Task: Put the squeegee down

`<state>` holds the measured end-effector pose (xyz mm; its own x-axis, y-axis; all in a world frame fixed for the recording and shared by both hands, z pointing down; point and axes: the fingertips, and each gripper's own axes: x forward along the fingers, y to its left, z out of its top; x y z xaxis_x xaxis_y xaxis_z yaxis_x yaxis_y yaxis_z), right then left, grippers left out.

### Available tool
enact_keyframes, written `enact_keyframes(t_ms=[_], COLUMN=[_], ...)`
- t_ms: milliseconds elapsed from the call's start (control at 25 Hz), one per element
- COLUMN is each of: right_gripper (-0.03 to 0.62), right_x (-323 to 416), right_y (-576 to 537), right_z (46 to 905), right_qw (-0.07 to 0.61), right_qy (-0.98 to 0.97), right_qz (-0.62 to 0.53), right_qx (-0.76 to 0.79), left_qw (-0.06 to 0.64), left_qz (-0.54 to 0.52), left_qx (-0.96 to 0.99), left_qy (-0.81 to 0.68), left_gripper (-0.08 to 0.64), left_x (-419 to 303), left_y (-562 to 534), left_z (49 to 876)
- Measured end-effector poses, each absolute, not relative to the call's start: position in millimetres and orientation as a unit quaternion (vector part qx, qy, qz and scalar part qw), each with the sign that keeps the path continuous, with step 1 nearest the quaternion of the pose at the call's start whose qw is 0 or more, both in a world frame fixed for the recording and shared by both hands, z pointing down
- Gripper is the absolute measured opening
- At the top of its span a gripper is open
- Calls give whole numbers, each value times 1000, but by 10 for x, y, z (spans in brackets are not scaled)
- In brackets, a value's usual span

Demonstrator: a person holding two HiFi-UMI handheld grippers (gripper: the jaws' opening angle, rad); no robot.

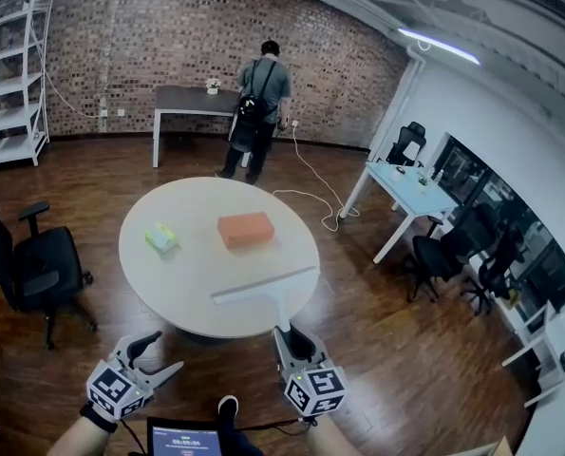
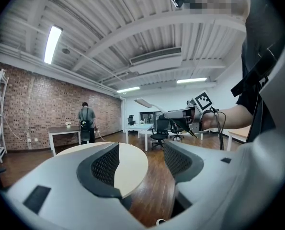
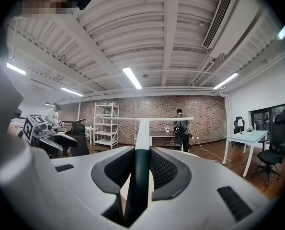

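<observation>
Gripping the squeegee (image 1: 266,286) handle, right tool (image 1: 296,336) points it away, blade crosswise.

brick wall (image 1: 168,36), dark wood floor (image 1: 377,350), white shelving (image 1: 16,84), round white table (image 1: 168,283).
</observation>
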<state>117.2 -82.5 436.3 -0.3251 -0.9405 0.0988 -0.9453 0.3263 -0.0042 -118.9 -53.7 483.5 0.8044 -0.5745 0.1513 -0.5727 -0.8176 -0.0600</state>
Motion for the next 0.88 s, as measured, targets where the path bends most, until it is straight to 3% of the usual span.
enact_keyframes(t_ms=[680, 880], right_gripper=[115, 117], right_x=[1626, 1752], right_y=[-2672, -3196], right_z=[5287, 5721], right_qw=[114, 142], right_qy=[-820, -818], right_qz=[89, 109], right_qx=[553, 547], left_qw=[-19, -65], left_qz=[-99, -91], left_qx=[-943, -942], left_qy=[318, 317], left_gripper=[298, 298], left_x=[-558, -248], left_y=[-1768, -2070], left_z=[5186, 5159])
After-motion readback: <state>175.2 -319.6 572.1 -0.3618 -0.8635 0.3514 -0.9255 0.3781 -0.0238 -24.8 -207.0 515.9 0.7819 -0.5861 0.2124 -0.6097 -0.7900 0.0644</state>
